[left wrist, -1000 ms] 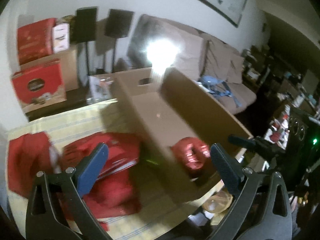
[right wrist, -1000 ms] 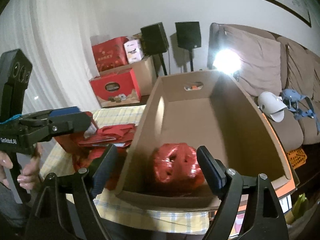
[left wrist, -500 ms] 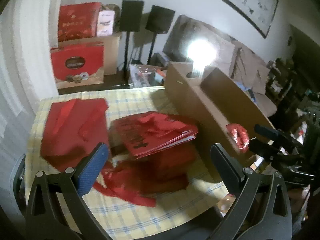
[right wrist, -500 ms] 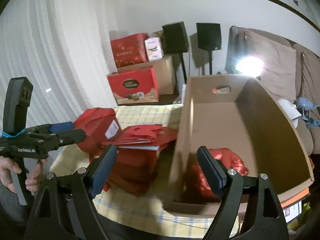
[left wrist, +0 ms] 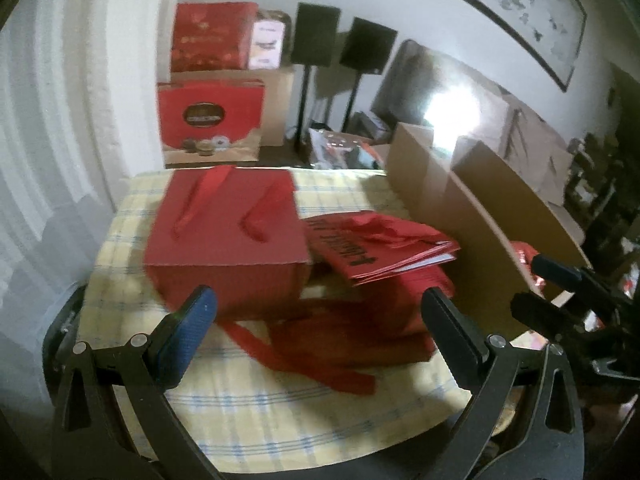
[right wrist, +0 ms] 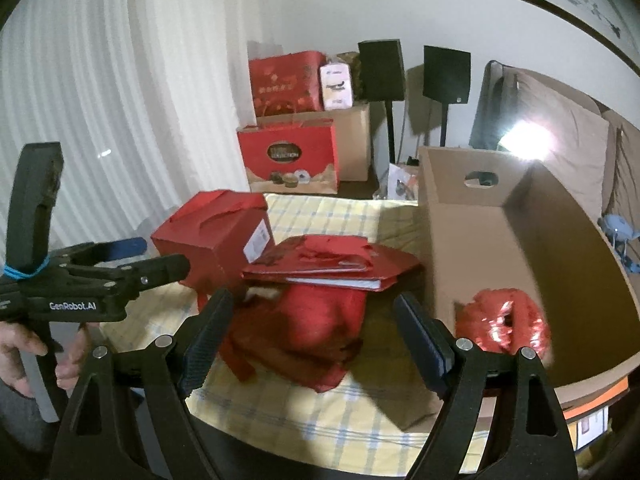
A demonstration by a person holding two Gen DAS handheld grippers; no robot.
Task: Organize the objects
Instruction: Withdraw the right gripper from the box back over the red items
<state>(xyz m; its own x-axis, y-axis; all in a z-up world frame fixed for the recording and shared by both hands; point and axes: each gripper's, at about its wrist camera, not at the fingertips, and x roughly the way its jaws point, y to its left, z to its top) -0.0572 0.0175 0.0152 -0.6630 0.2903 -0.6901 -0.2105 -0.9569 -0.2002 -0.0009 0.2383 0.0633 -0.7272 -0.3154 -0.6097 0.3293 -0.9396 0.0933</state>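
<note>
- Both views have swung away from the cardboard box (right wrist: 500, 240) toward the heap of red things on the desk (left wrist: 280, 412); a second ago the box filled both pictures, now it stands at the right side.
- A shiny red bundle (right wrist: 502, 326) already lies inside the box, near its front wall. I judge that one item is stored and the hands are turning to fetch the next.
- The left tool (left wrist: 316, 316) is released, its jaws wide apart with nothing between them. It points at the heap near the front edge of the desk.
- The right tool (right wrist: 314, 320) is also released and empty; its jaws frame a crumpled red bag (right wrist: 320, 320) in the middle of the desk.
- The red gift box (left wrist: 228, 240) with ribbon handles stands toward the left side of the desk, just beyond the left tool's blue pad.
- A flat stack of red paper bags (left wrist: 384, 248) leans on the heap between the gift box and the cardboard box, not yet touched by either tool.
- The heap remains to be moved, so the task seems at an early stage.
</note>
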